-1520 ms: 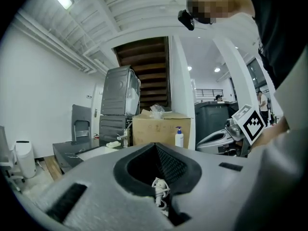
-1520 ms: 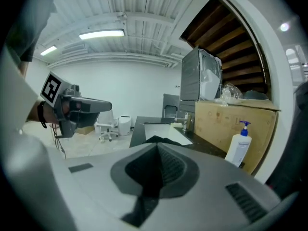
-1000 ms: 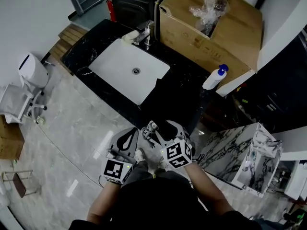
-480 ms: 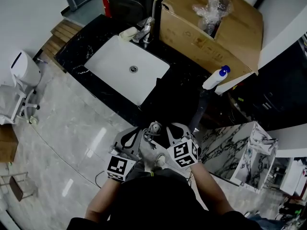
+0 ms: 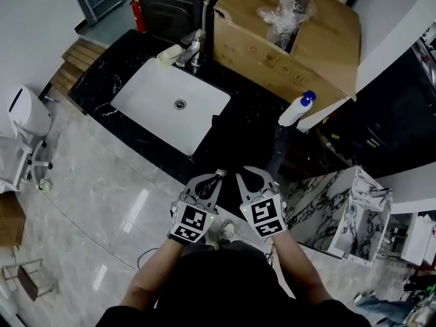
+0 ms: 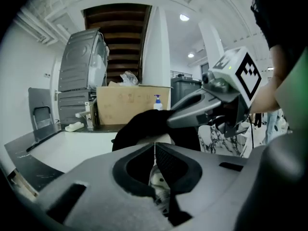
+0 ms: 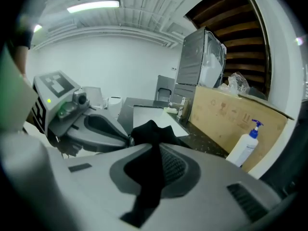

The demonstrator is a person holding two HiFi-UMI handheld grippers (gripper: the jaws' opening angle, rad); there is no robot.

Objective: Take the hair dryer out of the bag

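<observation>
Sink (image 5: 170,107) left in the counter (image 5: 95,89), box (image 5: 286,43) on its back right corner, bottle (image 5: 297,109) before it, bag (image 7: 153,129) at the front edge

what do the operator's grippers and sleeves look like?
Grey plastic both: left hand-held gripper and right hand-held gripper, curved jaws, dark ribbed pads, each with a white cube of black square markers. Dark top, no sleeves over the forearms.

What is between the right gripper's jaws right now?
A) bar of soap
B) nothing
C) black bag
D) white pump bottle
C: in the right gripper view the right gripper, whose jaws have just been closing, pinches a fold of the black bag that runs down between them.
</observation>
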